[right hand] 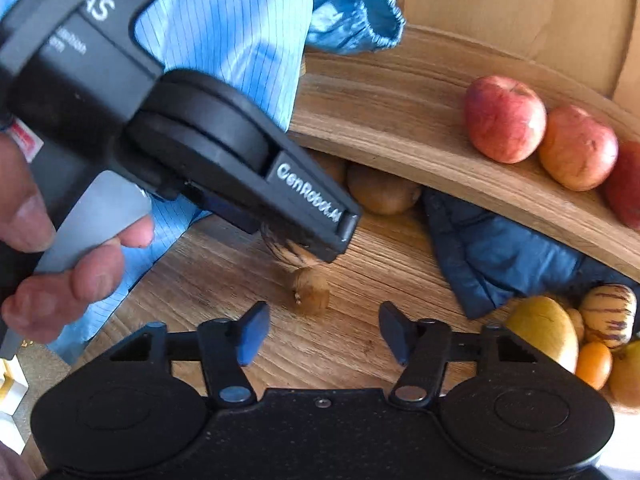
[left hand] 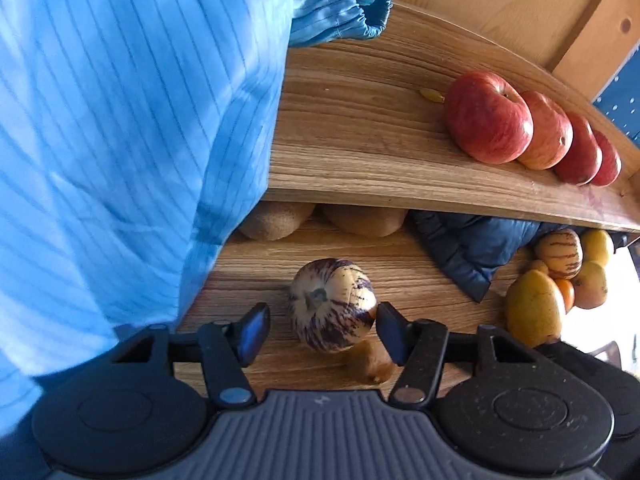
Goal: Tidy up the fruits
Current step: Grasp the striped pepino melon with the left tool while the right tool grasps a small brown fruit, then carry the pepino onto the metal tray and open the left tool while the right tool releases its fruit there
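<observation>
A purple-striped cream melon (left hand: 332,306) lies on the lower wooden shelf (left hand: 248,280). My left gripper (left hand: 322,320) is open around it; the right pad touches its side and a gap shows at the left pad. A small kiwi (left hand: 370,360) lies just beneath the melon. In the right wrist view the left gripper's finger (right hand: 312,204) covers most of the melon (right hand: 286,254). The kiwi (right hand: 310,290) lies a little ahead of my open, empty right gripper (right hand: 322,332). Several red apples (left hand: 488,118) line the upper shelf (left hand: 360,128).
Two kiwis (left hand: 276,220) sit under the upper shelf. A dark blue quilted cloth (left hand: 472,248) lies at the right, beside a pile of yellow fruit (left hand: 534,312), oranges and another striped melon (left hand: 560,254). A person's blue striped garment (left hand: 120,140) fills the left; a hand (right hand: 60,280) holds the left gripper.
</observation>
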The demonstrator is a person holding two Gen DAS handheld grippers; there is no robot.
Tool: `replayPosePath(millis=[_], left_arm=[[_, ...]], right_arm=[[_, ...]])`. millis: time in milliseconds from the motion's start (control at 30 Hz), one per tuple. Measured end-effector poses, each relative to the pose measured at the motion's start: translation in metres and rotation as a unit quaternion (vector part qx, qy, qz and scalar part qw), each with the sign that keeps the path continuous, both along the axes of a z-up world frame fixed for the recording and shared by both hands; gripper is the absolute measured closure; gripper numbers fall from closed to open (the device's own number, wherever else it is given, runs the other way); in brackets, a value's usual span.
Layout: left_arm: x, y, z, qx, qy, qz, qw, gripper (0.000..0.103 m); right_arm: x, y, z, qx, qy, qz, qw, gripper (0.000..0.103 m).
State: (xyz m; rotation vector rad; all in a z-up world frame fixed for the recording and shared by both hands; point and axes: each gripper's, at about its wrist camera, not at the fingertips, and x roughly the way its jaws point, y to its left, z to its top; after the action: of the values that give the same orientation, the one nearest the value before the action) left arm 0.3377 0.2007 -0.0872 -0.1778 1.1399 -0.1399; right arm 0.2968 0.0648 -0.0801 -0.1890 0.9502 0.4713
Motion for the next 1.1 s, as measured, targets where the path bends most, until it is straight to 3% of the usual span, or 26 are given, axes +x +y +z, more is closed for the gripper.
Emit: replayPosePath(millis=[200,267,467,700,900,1100], left_arm=[[0.009,0.003,-0.004,-0.019,0.013,0.001,0.9997,0.049],[0.008,0.004,-0.004,-0.02,0.012,0.001,0.9997,0.05],[-0.006,-0.002,0.0,-0.006,0.002,-0.005,1.0,0.05],[-0.027,-0.043,0.01,-0.001,-0.014,-0.036,0.9993,0.05],[-0.044,-0.099,0.02,-0.01,-0.027,-0.083,0.9962,0.05],[-0.066,-0.172,0.022,-0.032,-0.027,-0.153,0.9873,0.05]], right_arm=[[0.011,0.004,-0.008,0.004,0.003,0.001,1.0,0.063],[0.012,0.003,-0.009,0.009,0.003,0.002,1.0,0.076],[0.01,-0.005,-0.005,0.024,0.004,0.0,1.0,0.077],[-0.018,-0.043,0.011,0.033,-0.011,-0.047,0.998,0.077],[-0.058,-0.099,0.025,0.024,-0.023,-0.113,0.993,0.077],[-0.108,-0.164,0.039,0.003,-0.027,-0.208,0.978,0.077]])
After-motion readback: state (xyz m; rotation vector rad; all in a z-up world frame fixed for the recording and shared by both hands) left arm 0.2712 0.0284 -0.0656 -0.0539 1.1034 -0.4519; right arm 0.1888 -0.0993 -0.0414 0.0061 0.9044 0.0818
